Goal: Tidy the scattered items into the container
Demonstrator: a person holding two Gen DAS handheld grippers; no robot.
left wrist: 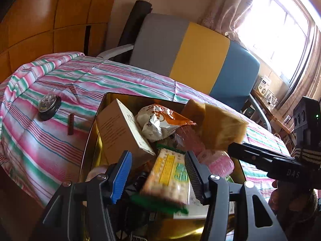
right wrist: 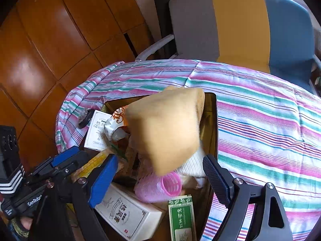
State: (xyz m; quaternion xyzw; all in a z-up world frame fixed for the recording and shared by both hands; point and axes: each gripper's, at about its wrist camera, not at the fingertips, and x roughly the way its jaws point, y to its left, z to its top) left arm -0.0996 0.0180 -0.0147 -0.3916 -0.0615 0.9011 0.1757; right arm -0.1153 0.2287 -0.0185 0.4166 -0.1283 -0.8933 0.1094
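Observation:
A gold tin (left wrist: 95, 118) on the striped cloth is piled with a white box (left wrist: 120, 128), an orange-and-white snack bag (left wrist: 160, 120) and a pink hair roller (right wrist: 160, 186). My left gripper (left wrist: 157, 166) stands open over the tin. A yellow-and-green cracker packet (left wrist: 166, 176) hangs blurred between its fingers, narrower than the gap. My right gripper (right wrist: 160, 180) is wide open above the tin's right side (right wrist: 214, 120). A tan sponge (right wrist: 166, 128) is in the air just past its tips, touching neither finger. The same sponge (left wrist: 220, 126) floats beyond the right gripper (left wrist: 232, 149) in the left wrist view.
A black round item with a clear top (left wrist: 49, 106) and a small brown stick (left wrist: 70, 124) lie on the striped cloth (left wrist: 60, 140) left of the tin. A grey, yellow and blue chair (left wrist: 190, 56) stands behind the table. A green box (right wrist: 181, 219) sits at the tin's near edge.

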